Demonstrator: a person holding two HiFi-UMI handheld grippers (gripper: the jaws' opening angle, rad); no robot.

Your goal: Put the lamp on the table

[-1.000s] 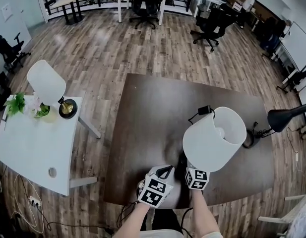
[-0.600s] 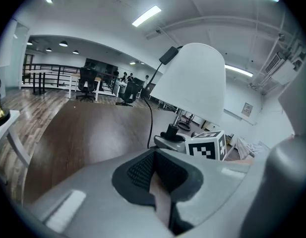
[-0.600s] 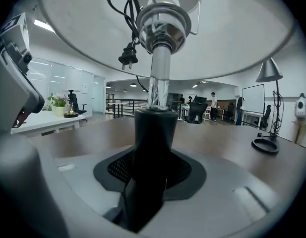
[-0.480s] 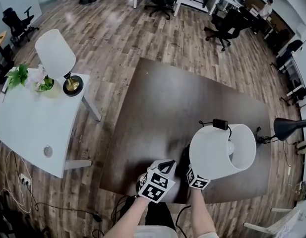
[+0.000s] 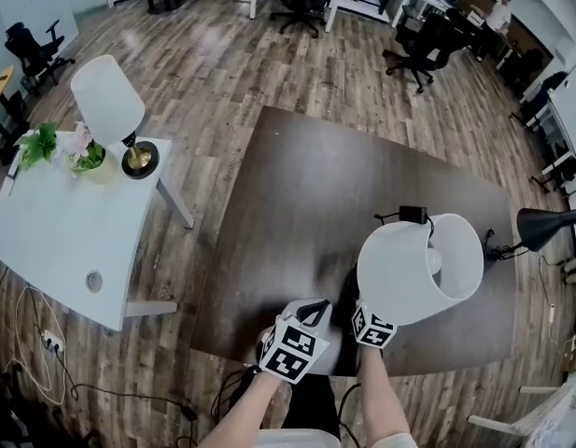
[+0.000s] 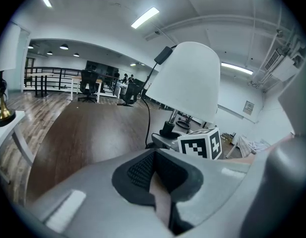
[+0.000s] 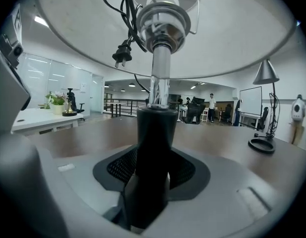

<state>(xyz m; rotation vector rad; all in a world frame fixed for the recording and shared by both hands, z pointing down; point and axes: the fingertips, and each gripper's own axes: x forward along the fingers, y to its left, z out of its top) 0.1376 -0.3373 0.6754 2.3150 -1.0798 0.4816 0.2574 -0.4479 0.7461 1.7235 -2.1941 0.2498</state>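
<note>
Here, right tool clenching the white-shaded lamp, left tool closed and empty, we should lower it upright onto the dark-brown surface.

No text, label or number can be read — nothing legible anywhere.

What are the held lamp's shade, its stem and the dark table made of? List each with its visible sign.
On the lamp: shade white, matte, fabric or plastic; smooth, no glare. Its stem: polished metal, mirror reflections; the black sleeve below is matte, probably plastic. The table: dark wood-look top, faint grain; possibly laminate.
</note>
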